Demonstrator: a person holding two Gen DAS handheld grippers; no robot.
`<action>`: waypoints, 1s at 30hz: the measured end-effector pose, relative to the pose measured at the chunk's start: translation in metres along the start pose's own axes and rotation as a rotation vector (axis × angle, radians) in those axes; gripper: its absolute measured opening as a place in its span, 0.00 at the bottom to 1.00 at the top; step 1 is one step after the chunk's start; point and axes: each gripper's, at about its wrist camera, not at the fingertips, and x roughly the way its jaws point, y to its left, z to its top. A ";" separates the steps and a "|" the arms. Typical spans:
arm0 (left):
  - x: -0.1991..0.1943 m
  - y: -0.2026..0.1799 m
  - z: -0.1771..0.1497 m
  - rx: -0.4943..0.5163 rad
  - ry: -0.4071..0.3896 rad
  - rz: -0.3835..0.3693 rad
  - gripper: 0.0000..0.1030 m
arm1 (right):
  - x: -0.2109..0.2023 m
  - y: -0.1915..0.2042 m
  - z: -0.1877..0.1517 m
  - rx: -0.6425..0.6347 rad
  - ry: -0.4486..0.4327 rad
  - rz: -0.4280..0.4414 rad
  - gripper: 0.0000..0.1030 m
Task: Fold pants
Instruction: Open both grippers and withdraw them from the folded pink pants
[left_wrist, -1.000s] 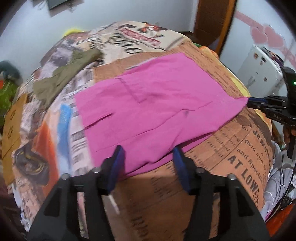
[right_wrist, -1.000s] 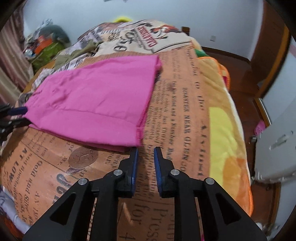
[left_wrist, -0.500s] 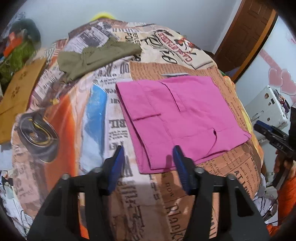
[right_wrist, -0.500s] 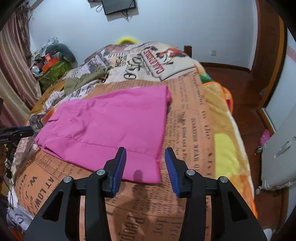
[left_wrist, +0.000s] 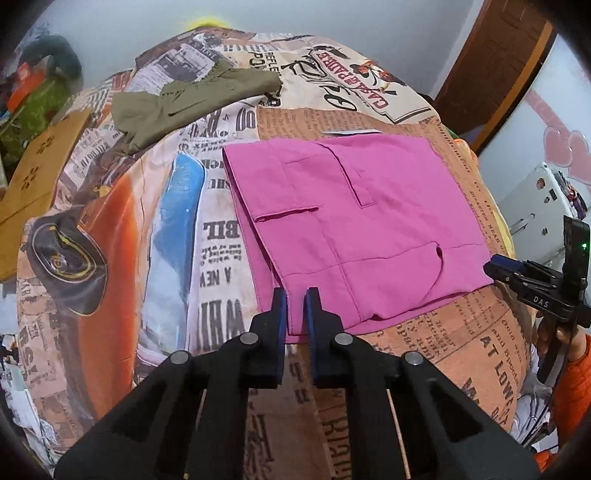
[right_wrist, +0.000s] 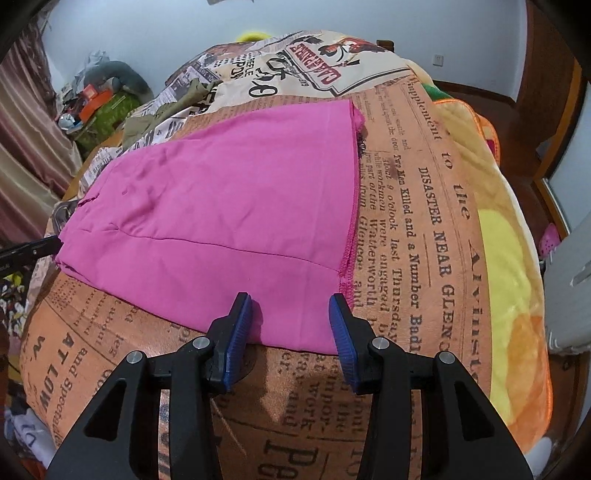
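- The pink pants (left_wrist: 354, 229) lay folded flat on the newspaper-print blanket (left_wrist: 476, 343) covering the bed.
- The left gripper (left_wrist: 294, 308) had nearly closed its jaws at the waist-end corner, apparently pinching the edge.
- The right gripper (right_wrist: 291, 325) hung with jaws wide apart over the near edge, holding nothing.
- Next fold likely needed the right jaws to close on that edge.

left claw (left_wrist: 294, 297) jaws nearly closed with a narrow gap, right claw (right_wrist: 291, 304) jaws spread wide

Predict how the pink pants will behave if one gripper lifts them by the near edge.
The pink pants would probably droop: thin cloth lying flat, following the blanket. The stacked layers would likely slide apart, since several loose edges show at the near corner. They look light, so the left gripper, its jaws nearly together at that edge, could probably lift them easily.
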 end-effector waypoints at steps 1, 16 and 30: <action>0.000 -0.001 0.000 0.006 0.001 0.000 0.08 | 0.000 0.000 -0.001 -0.001 -0.002 -0.001 0.38; 0.009 0.003 0.000 -0.042 0.034 -0.056 0.08 | -0.001 -0.001 -0.002 0.016 -0.010 0.008 0.38; -0.032 0.001 0.007 0.011 -0.100 0.017 0.04 | -0.006 0.009 0.003 -0.024 -0.014 -0.012 0.38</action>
